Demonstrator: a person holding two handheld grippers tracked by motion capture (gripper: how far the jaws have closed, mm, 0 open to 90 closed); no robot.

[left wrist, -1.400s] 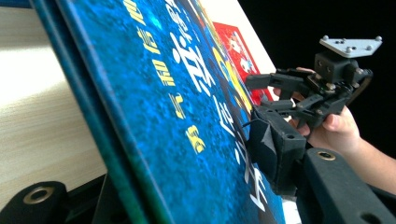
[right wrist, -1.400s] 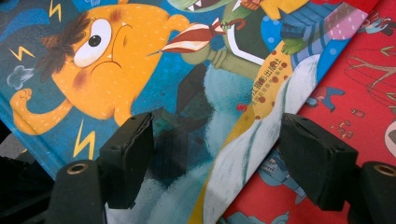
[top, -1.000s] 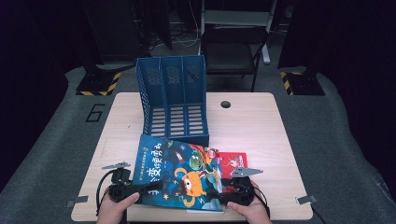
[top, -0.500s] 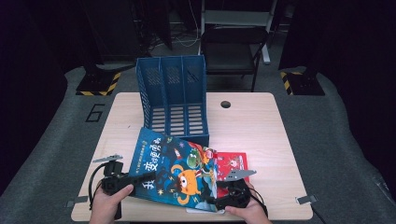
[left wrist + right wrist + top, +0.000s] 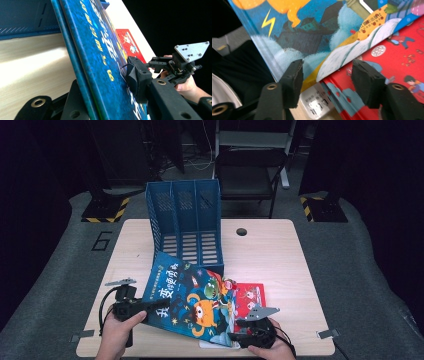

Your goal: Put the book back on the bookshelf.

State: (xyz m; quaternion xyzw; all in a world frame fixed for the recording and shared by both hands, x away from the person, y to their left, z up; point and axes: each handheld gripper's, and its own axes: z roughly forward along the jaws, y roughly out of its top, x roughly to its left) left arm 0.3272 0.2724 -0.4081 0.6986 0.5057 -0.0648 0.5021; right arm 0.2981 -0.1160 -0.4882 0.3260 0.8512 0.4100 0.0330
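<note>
— dark room all round, just that pale wooden table lit up, with the blue file rack standing at the far middle. what's the person doing?

— lifting the big blue picture book. it's tilted, left edge raised off the table, right edge still low over the red book that lies flat beneath it.

— who's got hold of it?

— the left gripper. in the left gripper view its jaws have just been closing and sit on either side of the blue book's edge, one pad pressed on the cover. i'd call that a grip.

— and the other one?

— the right gripper is down at the near corner. its jaws have just been narrowing too, but in the right gripper view they stand part-open with the corner of the blue book ahead of them, not between them. nothing held, as far as i can see.

— so what step is this?

— my guess is standing the book up so it can go into the rack. it's early; the book is well short of upright and near the front edge of the table.

— what's next need?

— probably the right one to catch that low corner or steady it, then both swing the book vertical and carry it back to a slot. a one-sided grip on a wide book could let it pivot or slip.
</note>
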